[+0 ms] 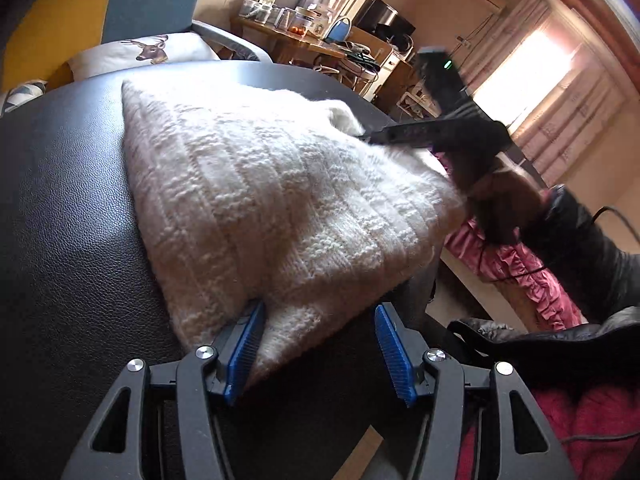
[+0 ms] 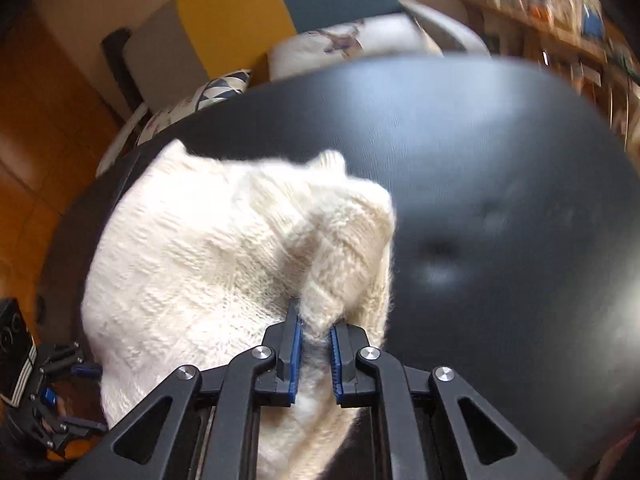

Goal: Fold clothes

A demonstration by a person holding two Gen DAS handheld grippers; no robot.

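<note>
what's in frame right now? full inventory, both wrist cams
knit sweater: 1, cream white, lying on the table, one edge bunched up
table: 1, black, leather-textured top, under the sweater
deer-print pillow: 1, white with brown deer, on the seat beyond the table
patterned pillow: 1, white and dark blue, behind the table's far left edge
cluttered desk: 1, wooden, background, jars and small items on it
curtains: pinkish, over the bright window at right
pink ruffled fabric: 1, pink, beside the table at right
left gripper: black with blue pads, open, straddling the sweater's near corner
right gripper: black with blue pads, fingers shut on a sweater fold
</note>
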